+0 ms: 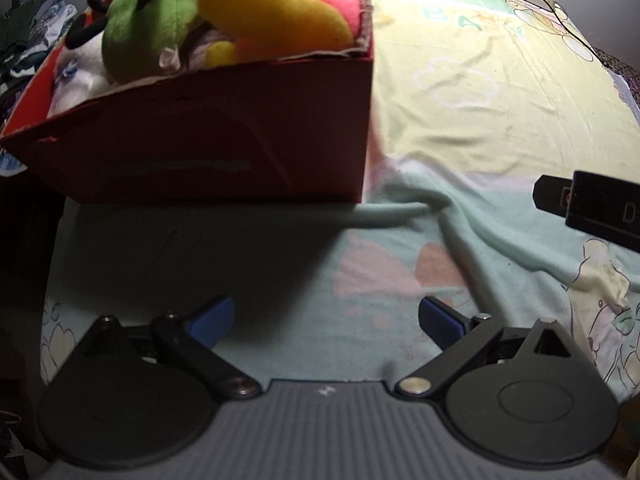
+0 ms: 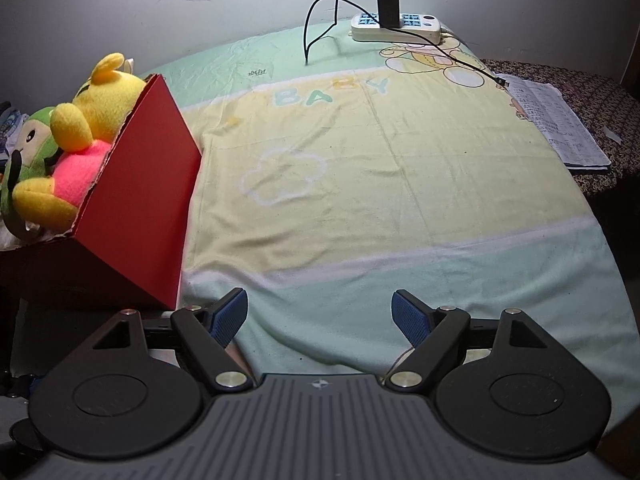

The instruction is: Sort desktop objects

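A red cardboard box (image 1: 224, 128) stands on the left of the blanket-covered table. It holds plush toys: a yellow bear with a pink belly (image 1: 280, 12), a green toy (image 1: 148, 28) and a white one (image 1: 80, 76). The box (image 2: 136, 200) and the yellow bear (image 2: 96, 108) also show at the left of the right wrist view. My left gripper (image 1: 326, 320) is open and empty, just in front of the box. My right gripper (image 2: 320, 314) is open and empty, right of the box corner. Part of the right gripper shows as a black body (image 1: 592, 208) at the left view's right edge.
A pastel baby-print blanket (image 2: 380, 184) covers the table. A white power strip (image 2: 396, 28) with a black charger and cables lies at the far edge. A sheet of printed paper (image 2: 556, 124) lies on the patterned cloth at the far right. Clothes (image 1: 28, 40) lie left of the box.
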The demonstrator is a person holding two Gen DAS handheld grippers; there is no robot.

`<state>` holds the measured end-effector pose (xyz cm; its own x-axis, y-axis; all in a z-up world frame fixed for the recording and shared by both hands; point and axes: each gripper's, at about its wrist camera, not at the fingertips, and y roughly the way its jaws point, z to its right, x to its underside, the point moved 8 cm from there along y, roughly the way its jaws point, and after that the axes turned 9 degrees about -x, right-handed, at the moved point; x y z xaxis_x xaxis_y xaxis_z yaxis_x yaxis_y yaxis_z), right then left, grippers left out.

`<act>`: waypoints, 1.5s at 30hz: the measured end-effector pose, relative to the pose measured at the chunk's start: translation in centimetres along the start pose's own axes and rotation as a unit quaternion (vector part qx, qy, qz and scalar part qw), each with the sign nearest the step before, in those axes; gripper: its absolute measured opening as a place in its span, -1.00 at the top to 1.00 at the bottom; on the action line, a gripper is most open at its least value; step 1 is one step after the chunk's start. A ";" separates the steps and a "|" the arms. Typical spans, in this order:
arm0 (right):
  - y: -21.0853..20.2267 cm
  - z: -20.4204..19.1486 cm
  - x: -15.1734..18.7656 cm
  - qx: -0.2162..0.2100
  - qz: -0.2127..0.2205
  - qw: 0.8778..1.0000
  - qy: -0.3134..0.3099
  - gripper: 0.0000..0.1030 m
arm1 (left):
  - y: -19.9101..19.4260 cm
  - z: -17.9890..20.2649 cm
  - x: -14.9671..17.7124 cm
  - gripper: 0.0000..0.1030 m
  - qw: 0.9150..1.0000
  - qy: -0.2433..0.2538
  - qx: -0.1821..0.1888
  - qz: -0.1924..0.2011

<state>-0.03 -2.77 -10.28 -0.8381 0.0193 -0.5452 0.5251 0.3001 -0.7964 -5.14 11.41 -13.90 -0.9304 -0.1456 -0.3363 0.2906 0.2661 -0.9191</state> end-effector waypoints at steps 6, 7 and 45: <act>0.2 -2.7 -0.1 0.003 0.002 1.000 -0.010 -0.58 | 0.3 -3.4 -0.6 -0.92 1.000 -0.017 -0.002 -0.001; 0.2 -3.2 -0.1 0.004 0.002 1.000 -0.012 -0.58 | 0.4 -4.0 -0.7 -0.92 1.000 -0.019 -0.001 -0.002; 2.0 -18.6 1.3 0.003 -0.029 0.998 -0.063 -0.63 | 0.5 -19.0 -1.7 -0.92 0.999 -0.035 -0.009 0.020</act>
<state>-2.85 15.57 -7.70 -0.8423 -0.1174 -0.5261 0.4773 0.2908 -0.8292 -7.66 29.94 -9.89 -0.8997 -0.2014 -0.3872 0.3227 0.2904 -0.9009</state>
